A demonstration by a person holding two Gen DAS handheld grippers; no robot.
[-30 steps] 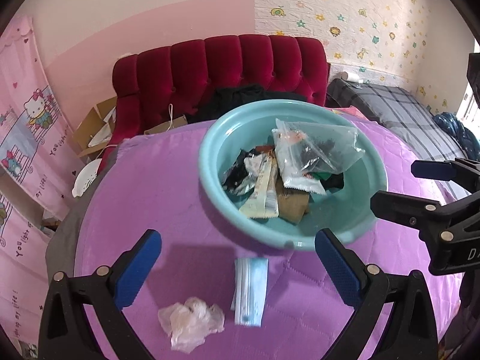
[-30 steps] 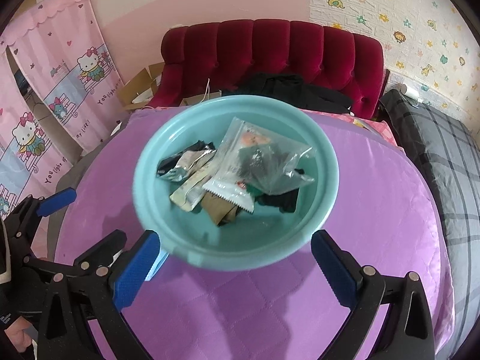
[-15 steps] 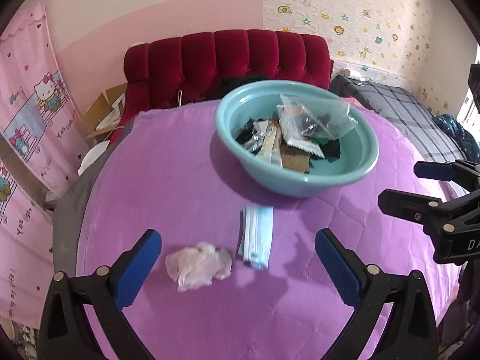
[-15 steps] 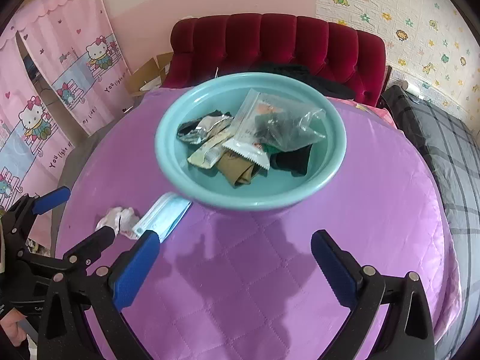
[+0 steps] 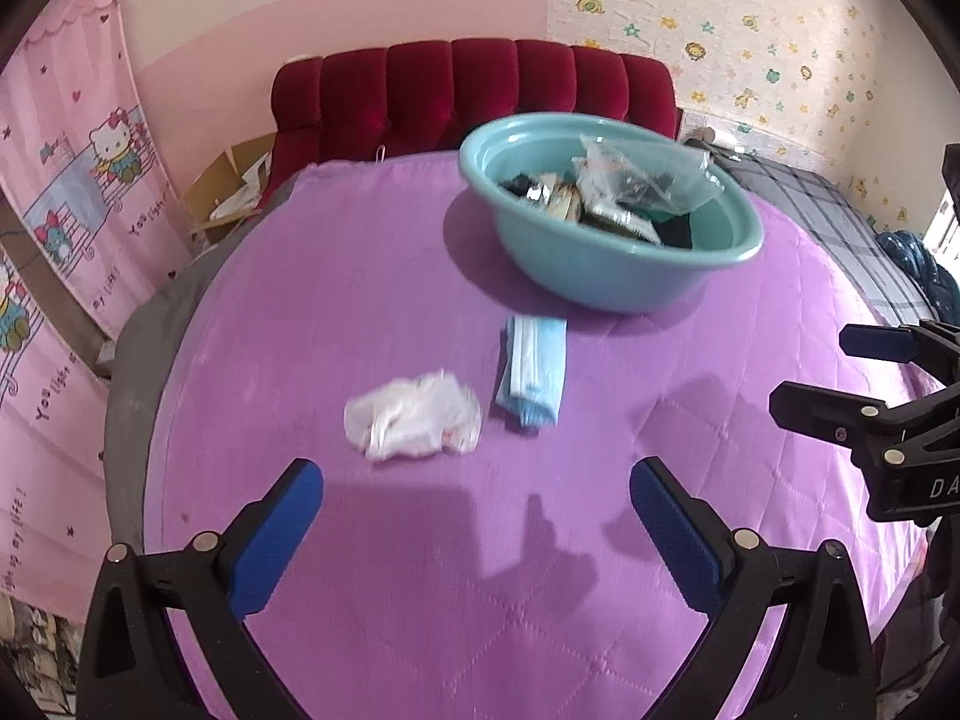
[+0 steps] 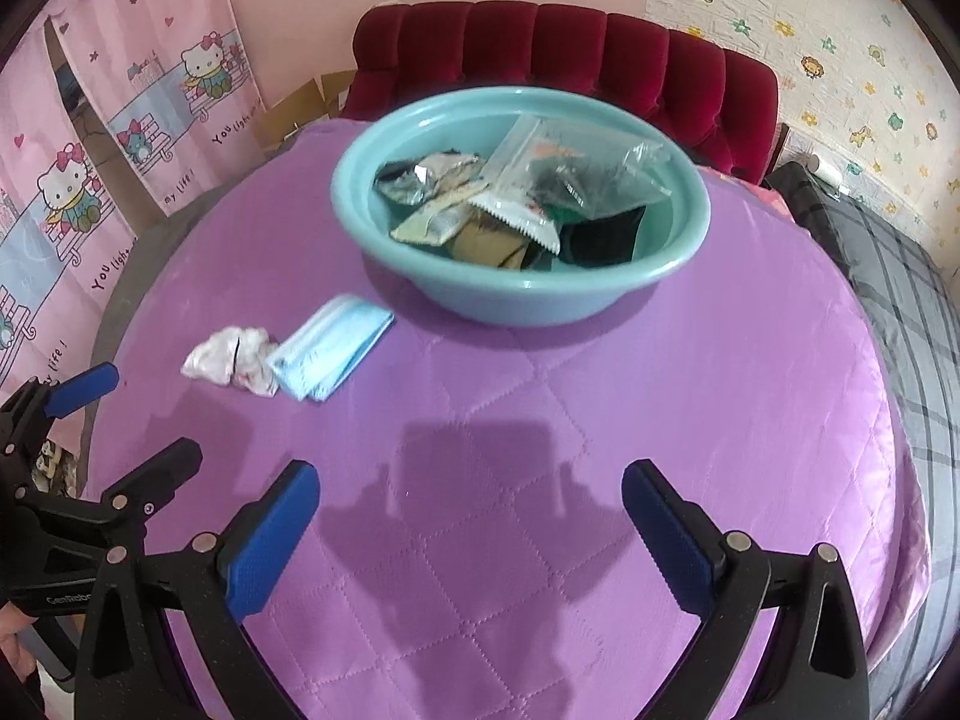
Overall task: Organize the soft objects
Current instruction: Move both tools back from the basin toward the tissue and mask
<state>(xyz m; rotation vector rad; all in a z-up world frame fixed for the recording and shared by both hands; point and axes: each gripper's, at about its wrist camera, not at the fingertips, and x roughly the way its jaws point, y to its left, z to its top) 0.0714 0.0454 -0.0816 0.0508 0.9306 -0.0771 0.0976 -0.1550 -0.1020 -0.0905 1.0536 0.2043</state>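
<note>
Both the left gripper (image 5: 477, 492) and the right gripper (image 6: 471, 495) hang above the bed's (image 6: 540, 420) near edge, fingers wide, empty. Pinch the crumpled glove (image 5: 414, 417) mid-bunch; the mask (image 5: 533, 369) lies beside it, the basin (image 5: 606, 276) farther.

My left wrist camera looks forward between my left gripper (image 5: 477, 531) fingers, down across the purple quilt (image 5: 384, 540) toward the far teal basin (image 5: 606, 276) and red headboard (image 5: 474, 90); my right gripper (image 5: 840, 372) enters at its right edge. My right wrist camera, set further right, faces the same way from a similar height; my left gripper (image 6: 144, 420) shows at its left. Both views share basin, blue mask (image 6: 330, 354), white wad (image 6: 231, 354) and quilt.
</note>
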